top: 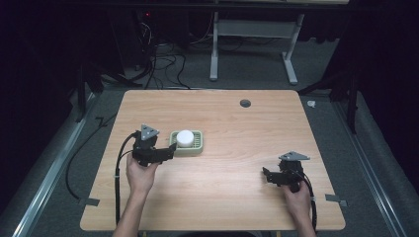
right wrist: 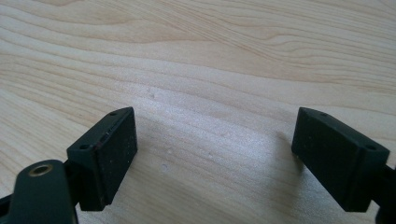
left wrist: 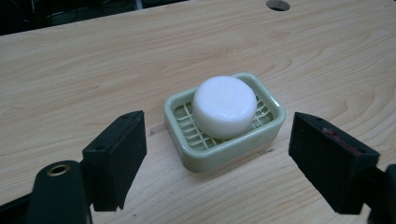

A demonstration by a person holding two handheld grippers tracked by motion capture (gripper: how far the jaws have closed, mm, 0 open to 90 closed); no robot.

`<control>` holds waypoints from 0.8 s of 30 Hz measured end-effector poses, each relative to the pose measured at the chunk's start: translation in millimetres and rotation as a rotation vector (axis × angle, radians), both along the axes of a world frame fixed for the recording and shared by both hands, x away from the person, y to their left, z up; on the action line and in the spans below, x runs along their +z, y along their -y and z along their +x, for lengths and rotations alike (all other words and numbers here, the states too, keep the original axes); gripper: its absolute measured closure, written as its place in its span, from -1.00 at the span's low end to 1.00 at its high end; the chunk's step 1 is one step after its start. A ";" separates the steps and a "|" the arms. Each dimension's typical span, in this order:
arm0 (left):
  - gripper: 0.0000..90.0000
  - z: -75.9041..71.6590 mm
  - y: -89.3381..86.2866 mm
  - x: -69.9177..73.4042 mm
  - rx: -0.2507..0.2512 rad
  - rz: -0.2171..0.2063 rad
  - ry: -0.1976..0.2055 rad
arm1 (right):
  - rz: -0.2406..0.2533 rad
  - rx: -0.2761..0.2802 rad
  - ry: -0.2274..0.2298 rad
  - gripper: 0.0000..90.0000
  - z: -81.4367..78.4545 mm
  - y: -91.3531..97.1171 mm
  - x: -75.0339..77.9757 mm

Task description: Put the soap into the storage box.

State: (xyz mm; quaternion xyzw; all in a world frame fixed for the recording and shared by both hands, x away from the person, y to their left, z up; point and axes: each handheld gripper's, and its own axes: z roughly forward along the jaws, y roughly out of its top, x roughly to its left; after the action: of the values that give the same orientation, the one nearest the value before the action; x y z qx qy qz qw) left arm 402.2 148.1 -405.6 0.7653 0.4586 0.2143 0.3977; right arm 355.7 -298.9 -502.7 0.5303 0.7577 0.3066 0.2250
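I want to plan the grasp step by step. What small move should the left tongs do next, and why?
Probably ease the left tongs forward. They stand open, facing the green soap dish with the white soap in it, yet touch neither. The dish lies just ahead, so its short end would come between the jaws.

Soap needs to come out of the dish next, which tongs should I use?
Left. The left tongs are open right beside the green dish, aimed at the white soap. The right tongs sit far off over bare table.

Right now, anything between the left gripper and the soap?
Nothing visible apart from the dish's own rim. The left gripper is open, facing the soap, which sits in the green dish; bare table around it.
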 end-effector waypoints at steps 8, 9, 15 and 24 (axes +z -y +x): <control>-0.56 -7.4 -5.5 -0.6 0.010 -0.006 0.003 | 0.000 0.000 0.000 -0.66 0.0 0.0 0.0; -0.56 -8.3 -6.6 -0.9 0.011 -0.003 0.004 | 0.000 0.000 0.000 -0.66 0.0 0.0 0.0; -0.56 -13.2 -11.8 -3.2 0.026 -0.008 0.006 | 0.000 0.000 0.000 -0.66 0.0 0.0 0.0; -0.56 -19.2 -17.5 -5.9 0.032 -0.014 -0.001 | 0.000 0.000 0.000 -0.66 0.0 -0.1 0.0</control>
State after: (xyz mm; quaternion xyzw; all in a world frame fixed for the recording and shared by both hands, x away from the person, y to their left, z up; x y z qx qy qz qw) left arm 383.0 165.5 -411.5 0.7552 0.4726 0.2171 0.3991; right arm 355.6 -298.8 -502.6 0.5305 0.7576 0.3065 0.2250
